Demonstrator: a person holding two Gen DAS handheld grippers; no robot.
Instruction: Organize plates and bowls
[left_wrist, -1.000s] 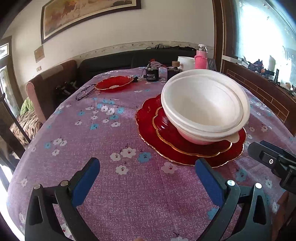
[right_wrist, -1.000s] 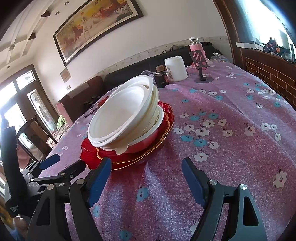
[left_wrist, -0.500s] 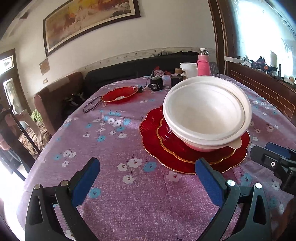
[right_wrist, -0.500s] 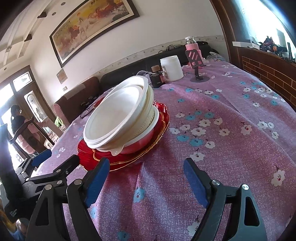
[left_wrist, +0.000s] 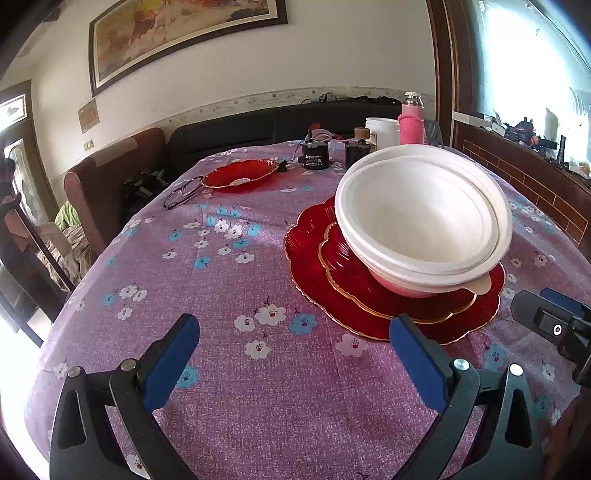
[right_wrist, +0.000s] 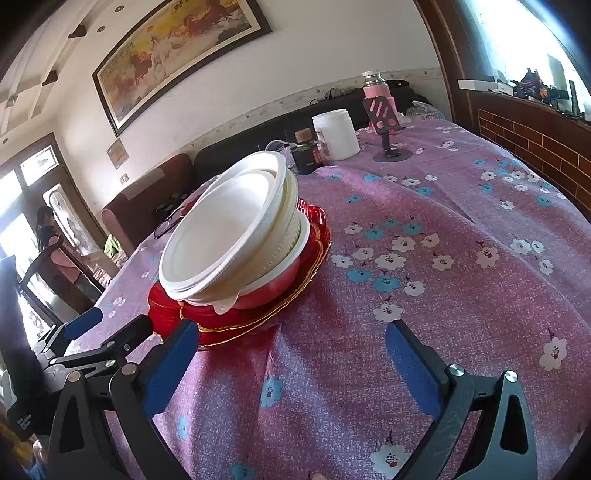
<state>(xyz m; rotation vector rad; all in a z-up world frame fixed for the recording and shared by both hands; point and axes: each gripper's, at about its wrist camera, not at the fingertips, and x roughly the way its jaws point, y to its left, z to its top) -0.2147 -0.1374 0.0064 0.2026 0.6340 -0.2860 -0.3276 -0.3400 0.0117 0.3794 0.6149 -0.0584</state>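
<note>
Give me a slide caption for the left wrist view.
Open left gripper faces tilted white bowls stacked on red plates.

The place is a home, a combined living and dining room. A round table under a purple cloth printed with white and blue flowers fills the lower and middle frame of both views. Behind it, at upper centre, stands a black upholstered sofa, with a brown armchair at centre left. A large framed painting of horses hangs on the cream wall at upper left. A glazed wooden door shows at far left, a bright window above a brick-patterned ledge at upper right. A pink flask and white plastic jar stand at the table's far edge.
</note>
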